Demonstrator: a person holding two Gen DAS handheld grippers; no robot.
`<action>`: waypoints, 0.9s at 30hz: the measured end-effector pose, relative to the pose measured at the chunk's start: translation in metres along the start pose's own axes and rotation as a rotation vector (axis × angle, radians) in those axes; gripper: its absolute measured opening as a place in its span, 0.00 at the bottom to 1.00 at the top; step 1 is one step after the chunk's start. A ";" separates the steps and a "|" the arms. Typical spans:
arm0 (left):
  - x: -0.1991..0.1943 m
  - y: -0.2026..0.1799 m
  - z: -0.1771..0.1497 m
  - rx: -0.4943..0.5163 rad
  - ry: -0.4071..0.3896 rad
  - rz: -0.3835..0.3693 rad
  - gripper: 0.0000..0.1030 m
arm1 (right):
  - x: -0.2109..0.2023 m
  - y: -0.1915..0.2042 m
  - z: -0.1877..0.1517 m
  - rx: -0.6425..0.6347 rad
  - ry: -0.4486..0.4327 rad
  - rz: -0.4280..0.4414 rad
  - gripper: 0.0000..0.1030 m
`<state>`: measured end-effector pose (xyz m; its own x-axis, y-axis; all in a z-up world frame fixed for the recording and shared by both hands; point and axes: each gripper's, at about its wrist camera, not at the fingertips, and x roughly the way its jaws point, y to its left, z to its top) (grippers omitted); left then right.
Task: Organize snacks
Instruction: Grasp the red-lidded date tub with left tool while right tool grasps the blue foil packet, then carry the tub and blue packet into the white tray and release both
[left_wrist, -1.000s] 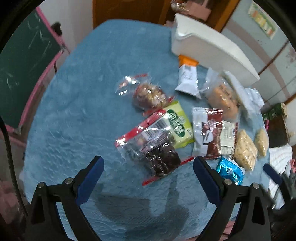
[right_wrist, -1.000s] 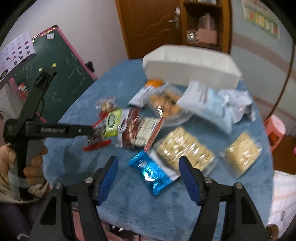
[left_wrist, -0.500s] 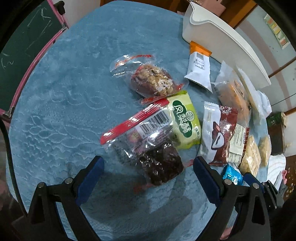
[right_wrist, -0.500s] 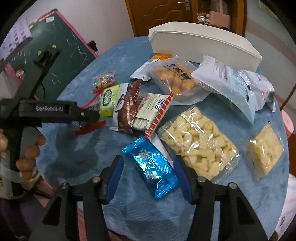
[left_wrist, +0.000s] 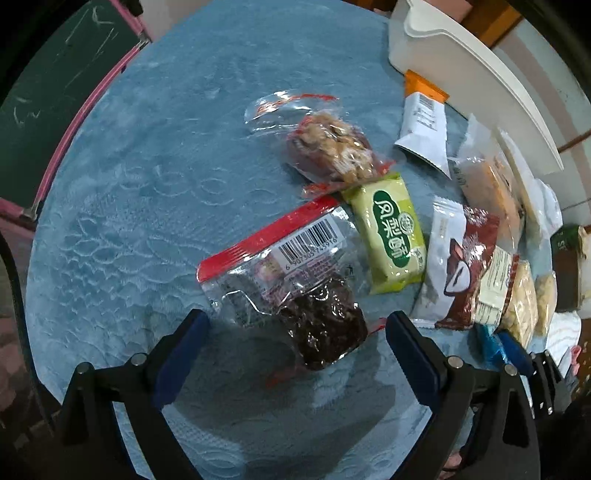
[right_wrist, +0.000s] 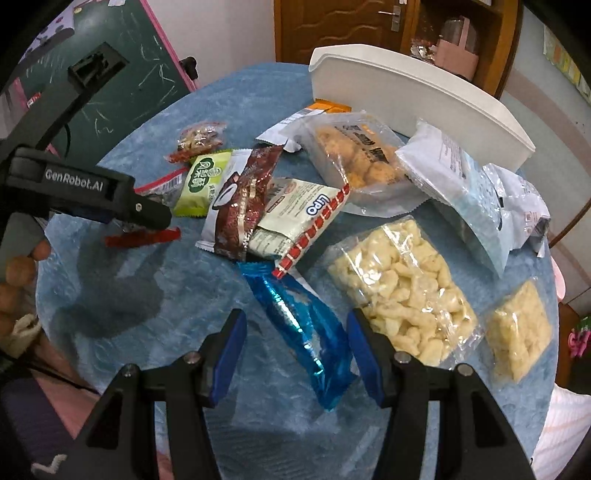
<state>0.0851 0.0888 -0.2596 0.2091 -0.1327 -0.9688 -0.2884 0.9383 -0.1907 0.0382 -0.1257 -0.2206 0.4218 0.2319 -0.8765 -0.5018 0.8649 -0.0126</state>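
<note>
Below, shiny blue snack packet (right_wrist: 301, 325), crinkled foil, lying flat

Round table (right_wrist: 236, 88) under a blue embossed cloth (left_wrist: 155, 192), taken as the landmark. Left of it a green chalkboard (right_wrist: 147, 55) in a pink frame leans outward, bearing faint chalk marks; behind it stands a brown panelled door (right_wrist: 343, 26) with a metal handle, and, to the door's right, a wooden shelf (right_wrist: 491, 40) holding a pink box (right_wrist: 458, 55). Beyond its right edge a pale wall carries a pinkish band (right_wrist: 532, 79) and a small poster (right_wrist: 565, 62).
</note>
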 end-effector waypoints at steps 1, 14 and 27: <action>0.001 -0.001 0.001 -0.002 0.000 0.003 0.94 | 0.002 0.000 0.000 0.002 0.004 -0.002 0.51; -0.018 0.007 -0.008 0.012 -0.080 -0.106 0.61 | -0.001 -0.008 0.001 0.066 -0.012 0.041 0.33; -0.101 -0.032 -0.029 0.211 -0.349 -0.055 0.60 | -0.053 -0.003 0.003 0.063 -0.131 0.057 0.30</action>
<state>0.0463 0.0635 -0.1599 0.5335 -0.1019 -0.8396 -0.0776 0.9826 -0.1686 0.0195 -0.1396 -0.1729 0.4905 0.3342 -0.8048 -0.4815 0.8737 0.0694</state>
